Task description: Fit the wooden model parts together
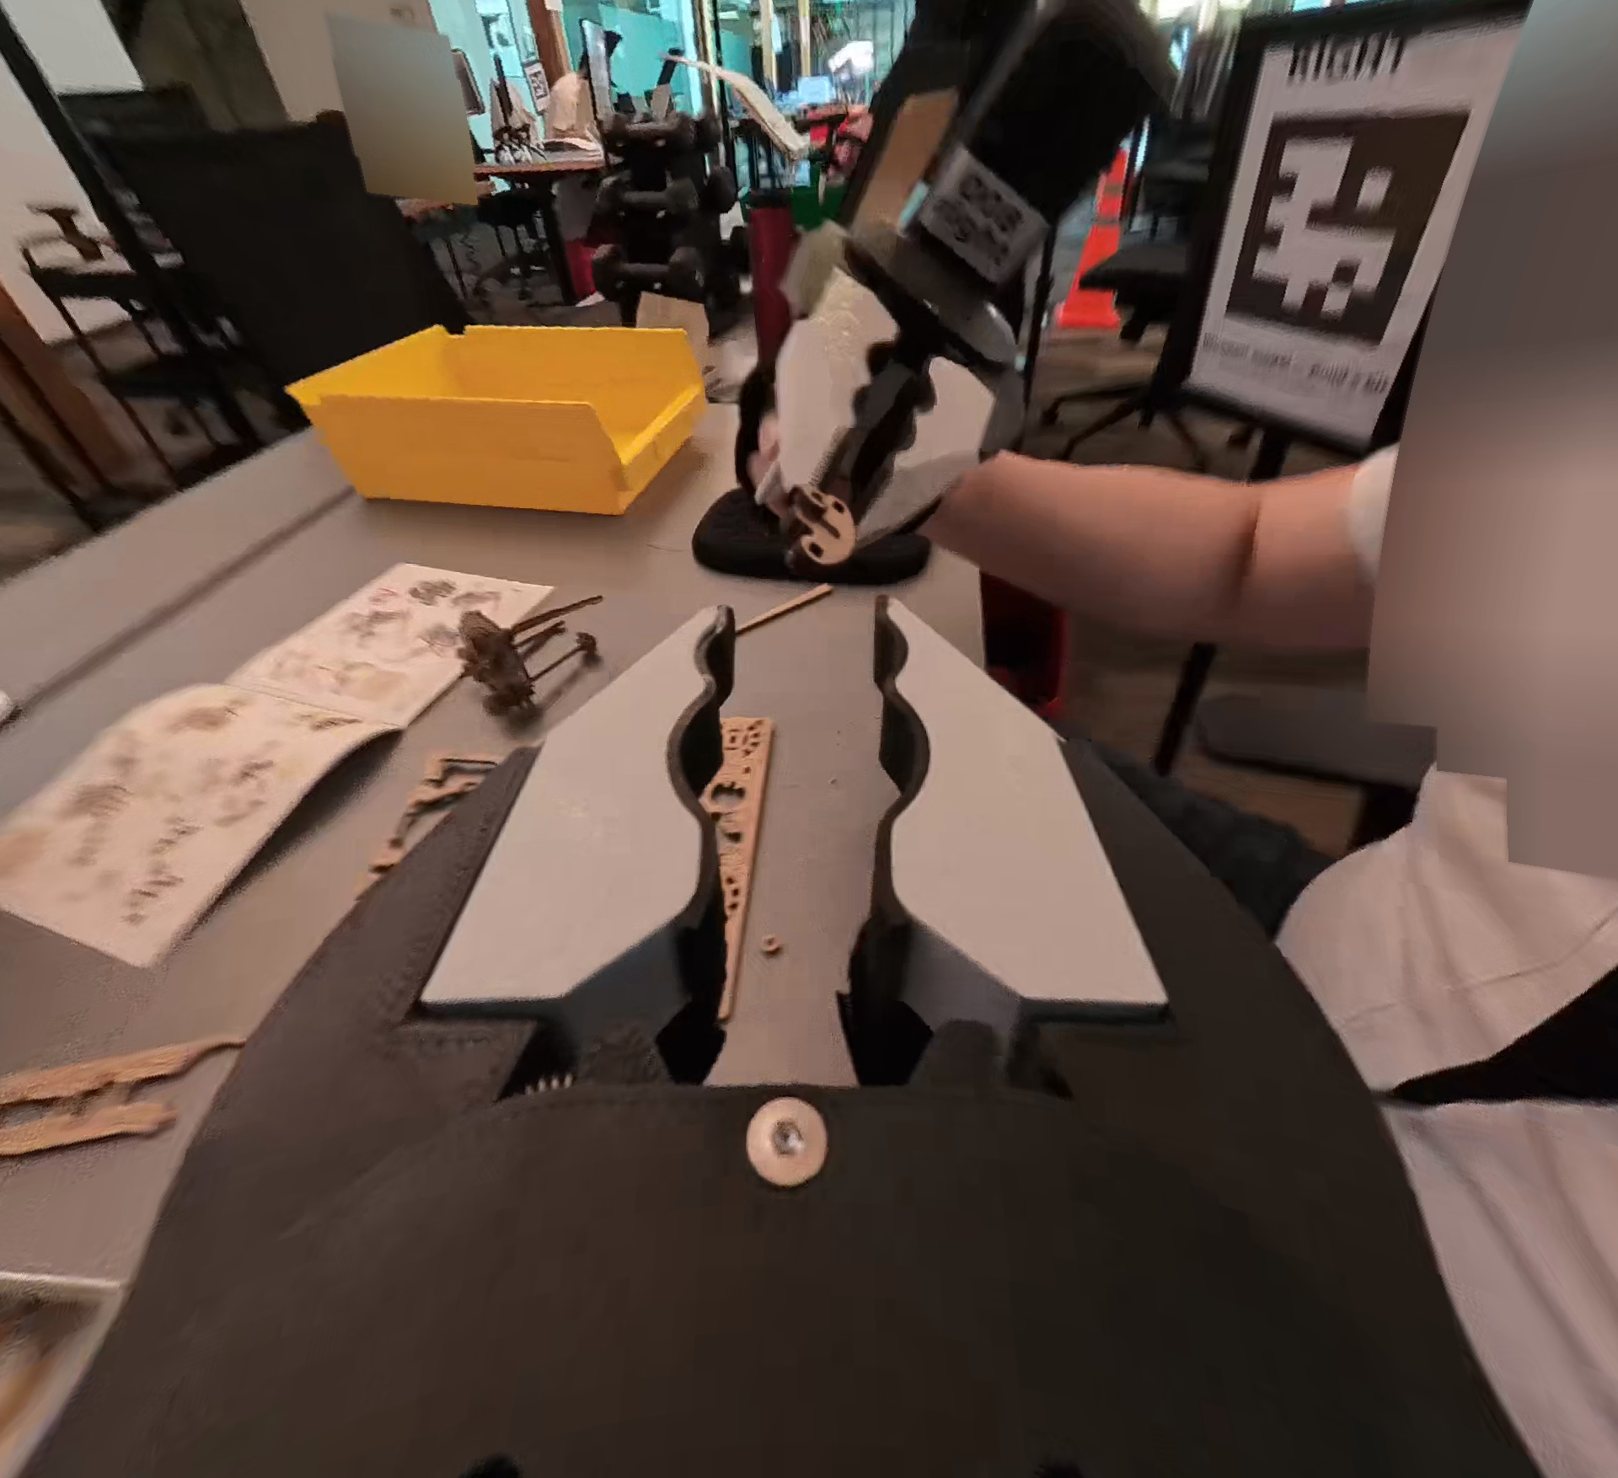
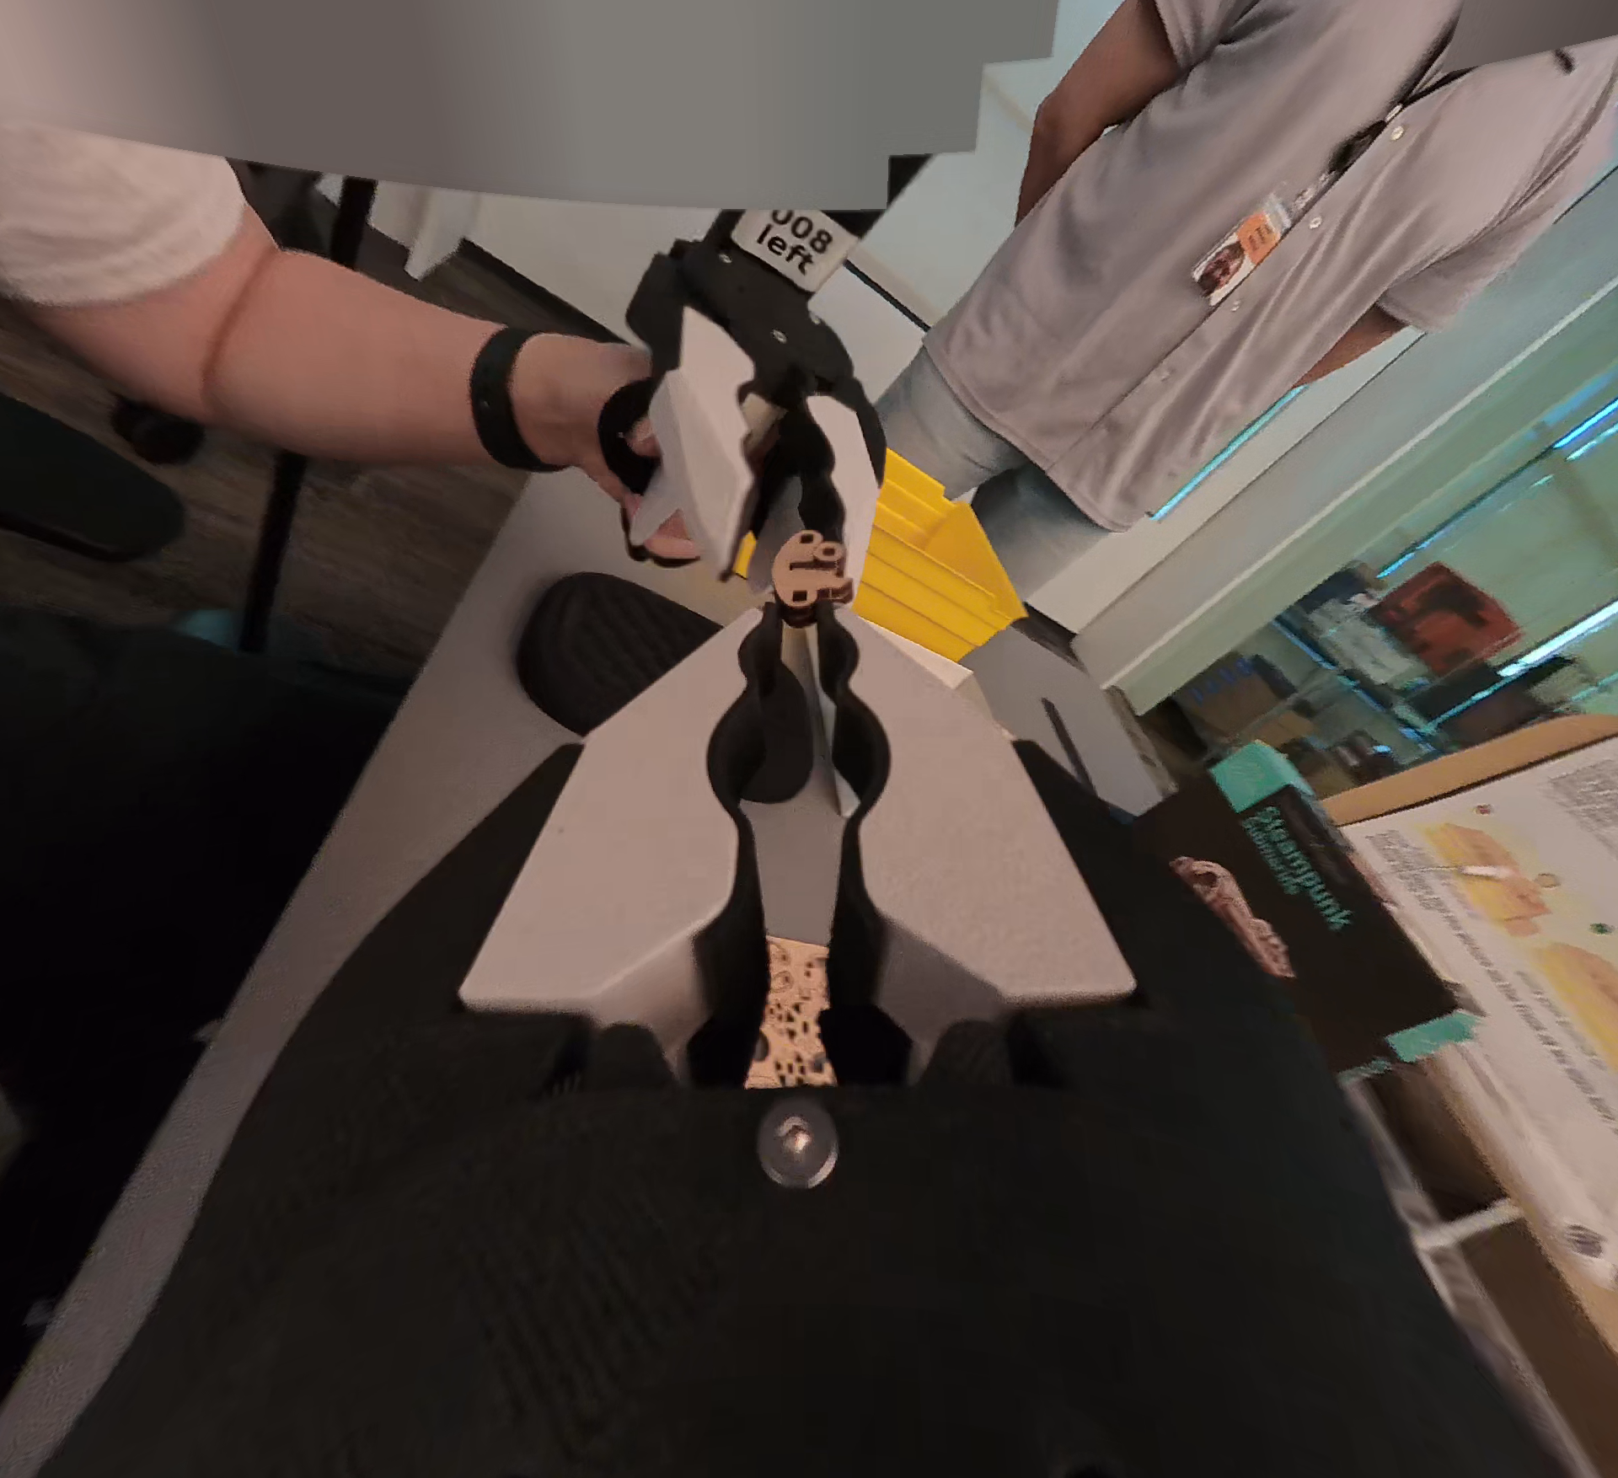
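My right gripper (image 2: 804, 615) is shut on a small tan wooden part (image 2: 812, 569) with round cut-outs and holds it above the grey table (image 2: 455, 736). In the left wrist view the right gripper (image 1: 814, 504) and the part (image 1: 827, 534) hang just ahead of my left gripper (image 1: 801, 620). The left gripper is open and empty, low over a tan punched wooden sheet (image 1: 744, 806). The left gripper also shows in the right wrist view (image 2: 788, 512), with its jaws open around the held part's far side. A dark part-built wooden model (image 1: 508, 657) stands to the left.
An open instruction booklet (image 1: 219, 753) and leftover wooden frames (image 1: 87, 1086) lie at the left. A yellow bin (image 1: 508, 420) and a black pad (image 1: 744, 543) sit farther back. A thin stick (image 1: 788, 609) lies ahead. A dark box (image 2: 1296, 911) sits at the right. A person (image 2: 1226, 210) stands beyond the table. My two grippers' fingertips are within a few centimetres of each other. The dark part-built wooden model (image 1: 508, 657) is about equally far from each gripper, around 25 cm.
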